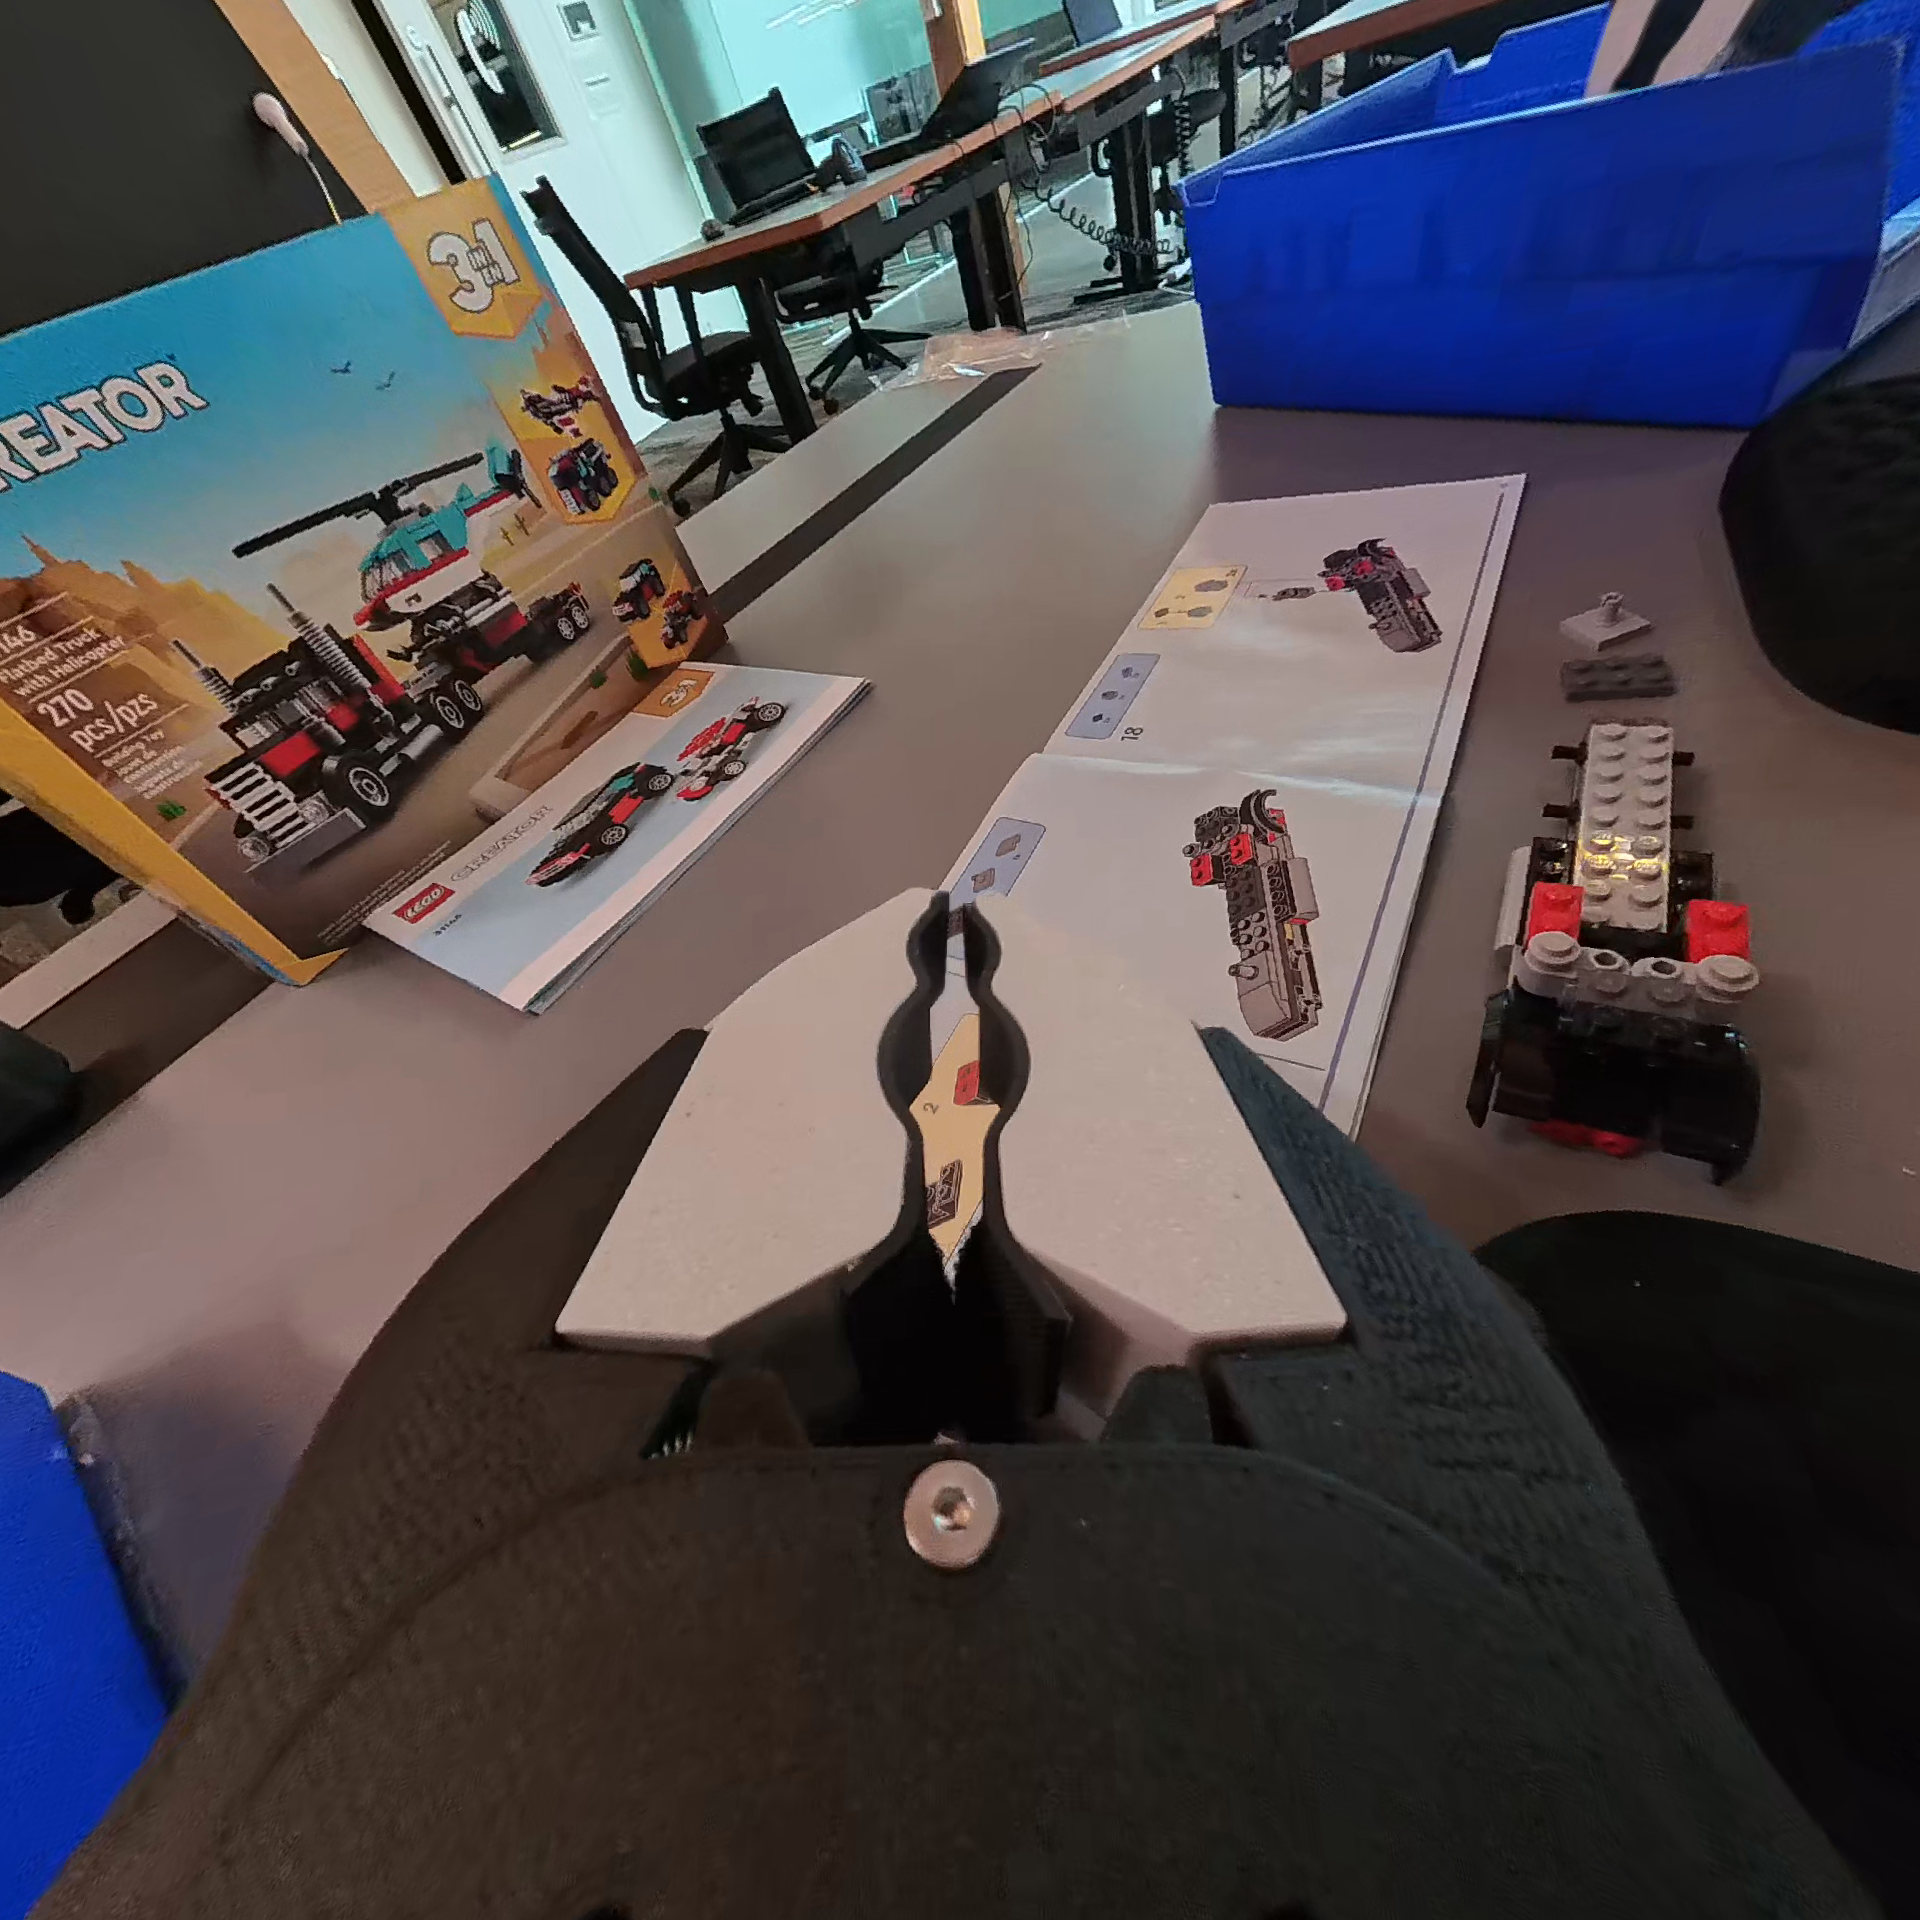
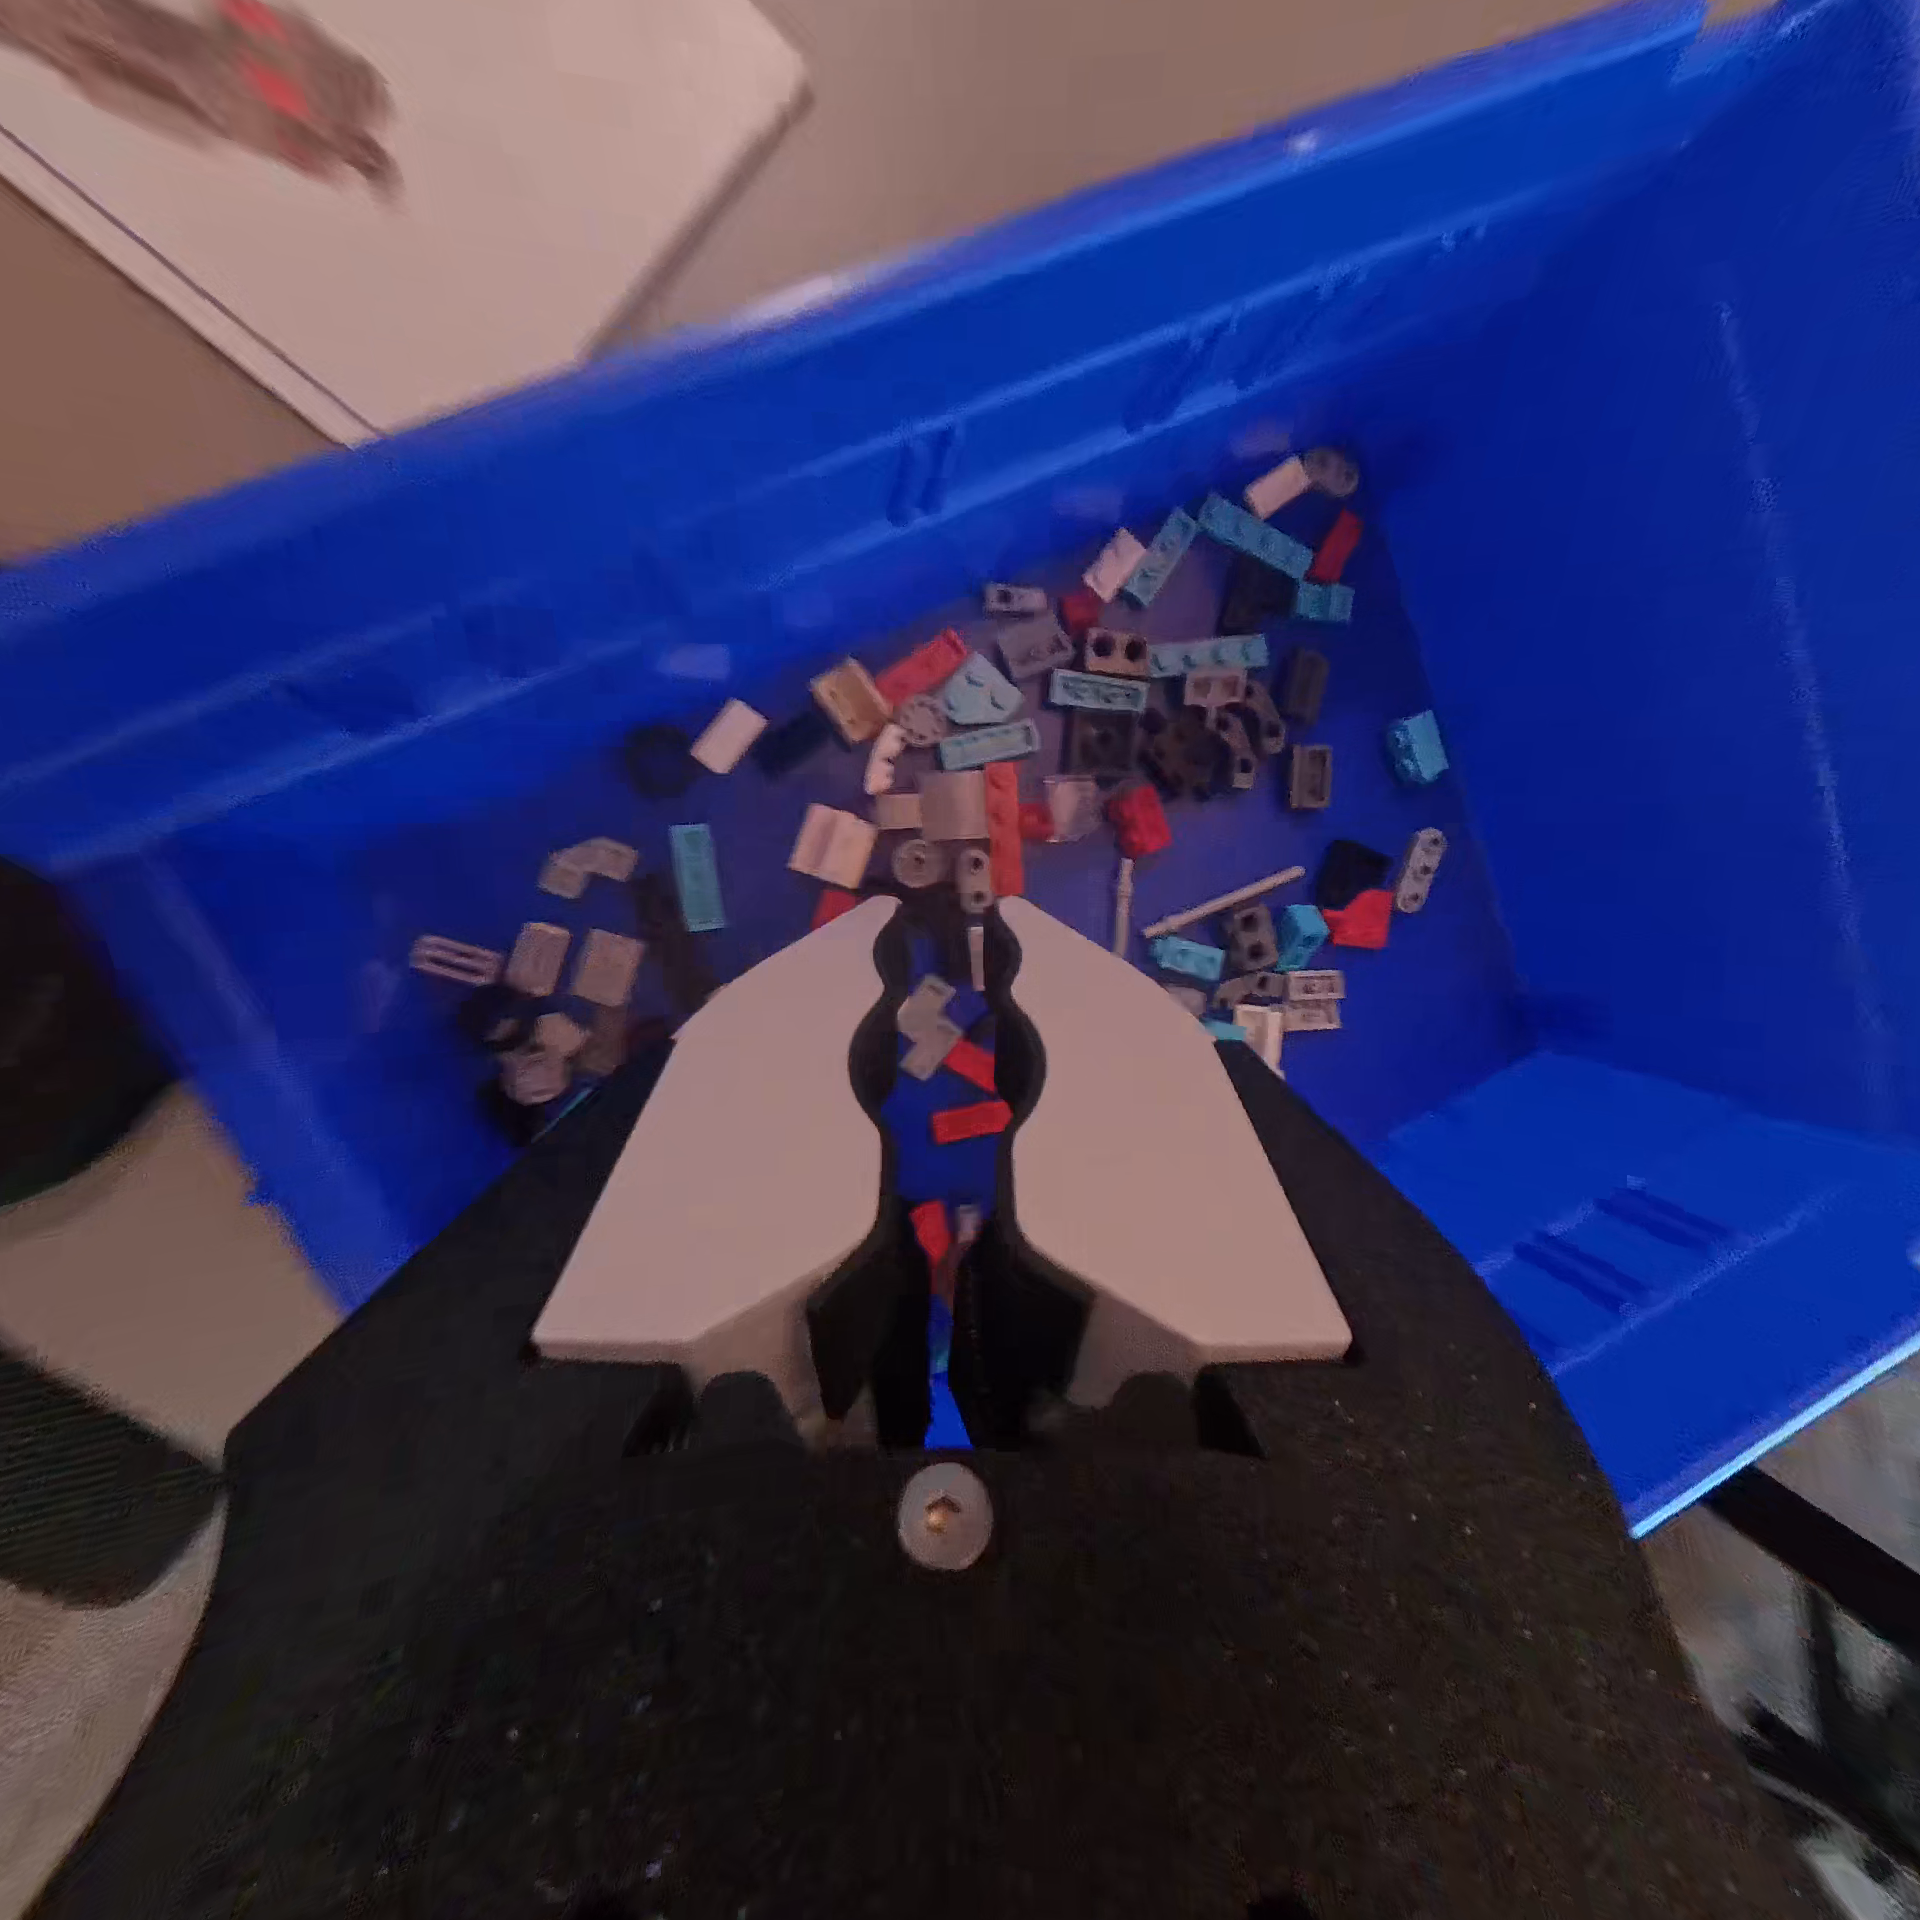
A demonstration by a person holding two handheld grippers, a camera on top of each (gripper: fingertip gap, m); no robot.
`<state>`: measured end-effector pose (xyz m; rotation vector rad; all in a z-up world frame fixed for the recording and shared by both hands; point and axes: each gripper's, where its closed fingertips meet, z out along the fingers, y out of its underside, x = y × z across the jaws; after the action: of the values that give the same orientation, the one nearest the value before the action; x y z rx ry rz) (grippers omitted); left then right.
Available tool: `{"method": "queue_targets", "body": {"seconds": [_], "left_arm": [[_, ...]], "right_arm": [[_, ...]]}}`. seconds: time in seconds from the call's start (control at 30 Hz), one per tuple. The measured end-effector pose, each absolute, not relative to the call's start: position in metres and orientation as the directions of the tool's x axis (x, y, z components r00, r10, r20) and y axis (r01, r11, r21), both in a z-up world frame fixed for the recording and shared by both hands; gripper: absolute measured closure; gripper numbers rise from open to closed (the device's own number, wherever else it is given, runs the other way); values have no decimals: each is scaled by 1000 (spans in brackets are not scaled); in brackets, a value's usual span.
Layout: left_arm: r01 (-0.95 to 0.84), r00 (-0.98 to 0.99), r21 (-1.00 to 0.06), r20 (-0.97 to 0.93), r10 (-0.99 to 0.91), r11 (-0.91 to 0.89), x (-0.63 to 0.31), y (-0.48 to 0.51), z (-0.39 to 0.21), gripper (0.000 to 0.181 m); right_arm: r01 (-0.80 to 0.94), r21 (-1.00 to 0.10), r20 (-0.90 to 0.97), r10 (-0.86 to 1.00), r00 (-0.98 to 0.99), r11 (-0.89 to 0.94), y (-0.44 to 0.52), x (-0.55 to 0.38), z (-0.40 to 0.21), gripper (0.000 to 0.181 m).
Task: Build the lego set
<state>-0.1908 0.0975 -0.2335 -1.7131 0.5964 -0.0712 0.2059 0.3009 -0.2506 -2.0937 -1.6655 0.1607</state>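
Note:
My left gripper (image 1: 956, 920) is shut and hovers over the near page of the open instruction booklet (image 1: 1299, 727); I see nothing held in it. The part-built truck (image 1: 1621, 935), black, grey and red, lies on the table right of the booklet. A light grey piece (image 1: 1605, 621) and a dark grey plate (image 1: 1618, 677) lie just beyond it. My right gripper (image 2: 951, 914) reaches into the blue bin (image 2: 727, 520) over several loose bricks (image 2: 1091, 727). Its fingers stand slightly apart, and a small grey two-hole piece (image 2: 975, 875) sits at the tips. The blur hides whether the pads press on anything.
The set's box (image 1: 312, 571) stands at the left, with a second closed booklet (image 1: 644, 821) lying in front of it. The blue bin (image 1: 1538, 249) stands at the far right of the table. Desks and office chairs stand beyond the table. The booklet's corner (image 2: 416, 208) shows beyond the bin. My right fingertips sit around 45 centimetres from my left ones. The dark grey plate (image 1: 1618, 677) lies around 20 centimetres away from my left fingertips. Left tips and right tips are each some 25 centimetres from the light grey piece (image 1: 1605, 621).

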Motion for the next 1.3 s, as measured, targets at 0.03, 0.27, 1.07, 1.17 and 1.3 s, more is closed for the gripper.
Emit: {"method": "queue_targets", "body": {"seconds": [0.03, 0.27, 1.07, 1.17, 1.3], "left_arm": [[-345, 865, -933, -274, -422, -102, -191, 97, -232, 178], [-336, 866, -939, -277, -416, -75, -192, 94, -227, 174], [-339, 854, -940, -285, -435, -49, -185, 91, -222, 168], [-339, 849, -940, -290, -441, -34, -182, 91, -220, 168], [-338, 842, -941, -291, -454, -24, -177, 90, -218, 168]], "right_arm": [[912, -383, 226, 943, 244, -145, 308, 205, -258, 168], [947, -313, 212, 967, 142, -70, 319, 190, -297, 168], [851, -503, 64, 976, 210, -150, 300, 184, -261, 164], [631, -768, -17, 988, 154, -112, 268, 153, -201, 164], [391, -916, -74, 996, 53, -89, 221, 122, -143, 164]]}}
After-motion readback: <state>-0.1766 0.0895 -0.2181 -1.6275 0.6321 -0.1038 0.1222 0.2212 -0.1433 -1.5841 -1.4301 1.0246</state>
